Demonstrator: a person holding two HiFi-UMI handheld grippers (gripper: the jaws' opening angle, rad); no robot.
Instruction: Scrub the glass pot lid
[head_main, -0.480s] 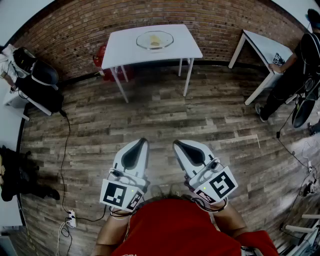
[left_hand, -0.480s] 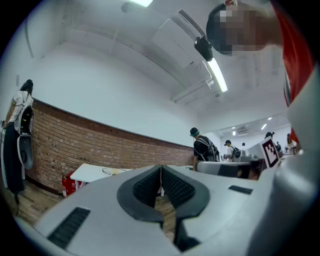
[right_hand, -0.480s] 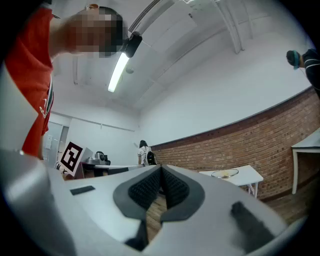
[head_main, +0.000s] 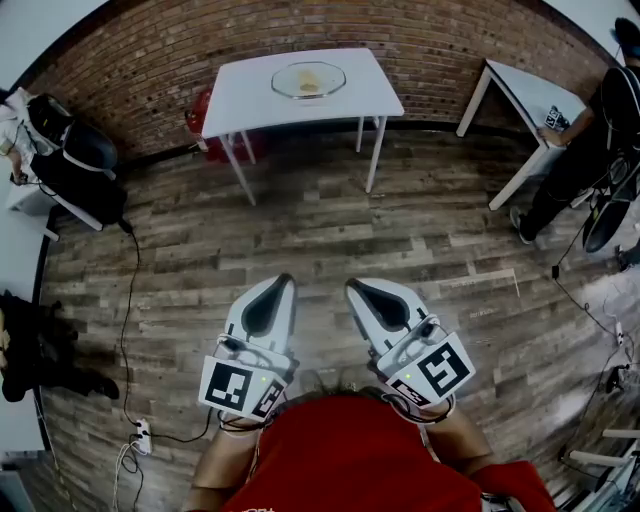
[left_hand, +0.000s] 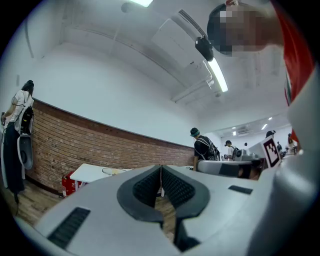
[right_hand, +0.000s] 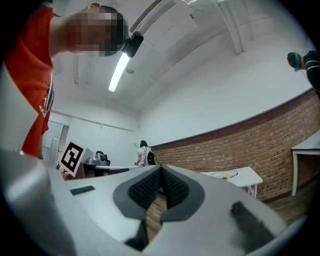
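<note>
Almost nothing has moved since the earlier frame: both claws sit where they were, low in the head view in front of the person's red top, and the far furniture has slid only a hair in the picture, which reads as a small nod of the head rather than a step.

The left claw (head_main: 283, 285) has its ribbed dark pads pressed together with nothing between them, as the left gripper view shows (left_hand: 161, 169). The right claw (head_main: 352, 288) is likewise pressed together and empty (right_hand: 160, 172). Both point roughly level over the wooden plank floor (head_main: 330, 220).

The round clear glass pot lid (head_main: 310, 79) lies flat on the white rectangular worktop (head_main: 245, 105) that stands against the red brick wall (head_main: 180, 50), well apart from both claws. It also shows small in the left gripper view (left_hand: 114, 171) and in the right gripper view (right_hand: 224, 174). A yellowish patch (head_main: 311, 84) shows at its middle; whether that is a scrubbing pad or something else is too small to tell.

Judging from this, scrubbing has not begun. The standstill suggests the person is only facing the worktop; the floor between must be crossed and the claws spread before the lid can be steadied or anything picked up to scrub it.
</note>
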